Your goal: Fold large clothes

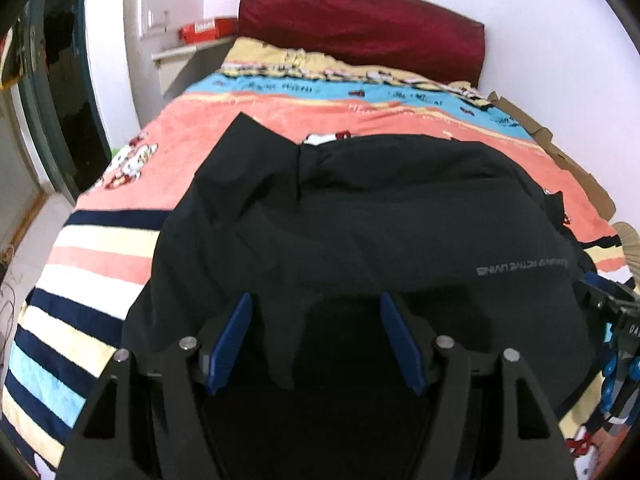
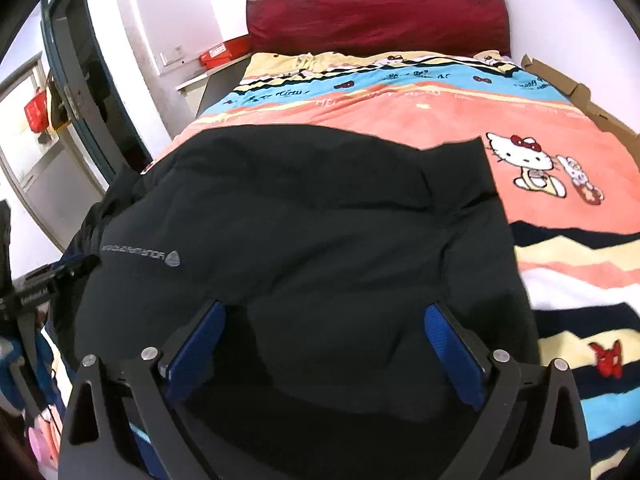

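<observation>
Black garment (image 1: 360, 220) — a large dark top with grey lettering (image 1: 524, 269) printed on it — lies spread over the near half of the bed (image 1: 100, 260), on a striped cartoon blanket (image 2: 560, 152), its near edge reaching the foot of the bed under both grippers. Its far edge stops well short of the dark red headboard cushion (image 2: 376, 16).

The left gripper (image 1: 316, 340) has its blue fingers (image 1: 236, 340) spread wide, with fabric lying between them but nothing pinched. The right gripper (image 2: 324, 348) is the same: fingers (image 2: 452, 352) well apart above the cloth and no hold taken.

As to progress, the garment looks laid out and partly doubled: one panel seems to be turned over the body, with a seam and a pointed corner (image 1: 244, 120) showing toward the left far side in the left wrist view. The surface is rumpled, not flat. A judgement only — an early fold may be done, while the remaining folds toward a compact bundle and the smoothing are left. A cardboard piece (image 2: 580, 96) lies along the bed's right edge, clear of the cloth.
</observation>
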The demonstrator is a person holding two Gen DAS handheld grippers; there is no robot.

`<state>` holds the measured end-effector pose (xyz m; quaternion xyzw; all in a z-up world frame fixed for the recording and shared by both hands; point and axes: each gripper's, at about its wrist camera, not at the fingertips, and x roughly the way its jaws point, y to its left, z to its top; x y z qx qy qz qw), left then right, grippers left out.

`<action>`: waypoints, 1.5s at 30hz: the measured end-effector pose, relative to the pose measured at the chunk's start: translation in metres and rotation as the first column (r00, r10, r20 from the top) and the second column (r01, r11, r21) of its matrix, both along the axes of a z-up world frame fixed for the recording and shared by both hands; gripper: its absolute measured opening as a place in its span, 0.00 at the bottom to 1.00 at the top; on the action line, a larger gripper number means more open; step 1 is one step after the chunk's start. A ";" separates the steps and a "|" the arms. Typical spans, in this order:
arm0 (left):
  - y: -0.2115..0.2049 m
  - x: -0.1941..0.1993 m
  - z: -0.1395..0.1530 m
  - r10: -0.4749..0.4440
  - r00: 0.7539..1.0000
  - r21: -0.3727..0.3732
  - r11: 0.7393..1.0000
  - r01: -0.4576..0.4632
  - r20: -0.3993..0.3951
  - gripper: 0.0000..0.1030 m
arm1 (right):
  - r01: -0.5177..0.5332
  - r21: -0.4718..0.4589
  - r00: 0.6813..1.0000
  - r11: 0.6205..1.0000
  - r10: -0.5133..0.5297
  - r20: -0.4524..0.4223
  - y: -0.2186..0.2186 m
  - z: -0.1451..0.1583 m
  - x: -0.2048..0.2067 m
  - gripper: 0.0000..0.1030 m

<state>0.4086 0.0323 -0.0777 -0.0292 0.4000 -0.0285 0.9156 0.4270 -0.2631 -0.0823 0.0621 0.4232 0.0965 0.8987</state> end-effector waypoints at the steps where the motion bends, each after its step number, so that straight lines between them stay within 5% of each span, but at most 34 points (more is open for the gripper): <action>1: -0.001 -0.002 -0.002 0.000 1.000 0.003 1.000 -0.001 0.016 0.63 | 0.003 0.006 1.000 1.000 -0.003 0.003 -0.002 -0.003 0.001 0.99; 12: -0.013 -0.015 -0.019 -0.030 0.995 0.075 0.997 0.022 0.098 0.66 | -0.018 0.019 1.000 1.000 0.018 0.016 -0.008 -0.021 -0.002 0.99; 32: -0.022 -0.021 -0.018 -0.016 0.998 0.158 0.987 0.006 0.062 0.66 | 0.015 -0.035 1.000 0.999 -0.015 -0.005 -0.037 -0.019 -0.022 0.99; 36: -0.009 -0.025 -0.001 0.005 0.996 0.116 0.993 -0.015 0.093 0.66 | 0.026 -0.057 1.000 0.998 -0.026 0.006 -0.036 -0.006 -0.027 0.99; 40: -0.006 0.004 0.030 -0.009 0.993 0.107 0.994 -0.004 0.117 0.66 | -0.014 -0.050 0.999 0.999 0.016 0.049 -0.014 0.018 -0.012 0.99; 45: -0.021 0.064 0.036 -0.073 0.996 0.101 0.993 0.068 0.044 0.66 | -0.068 -0.066 0.996 0.996 0.071 0.050 0.032 0.032 0.043 0.99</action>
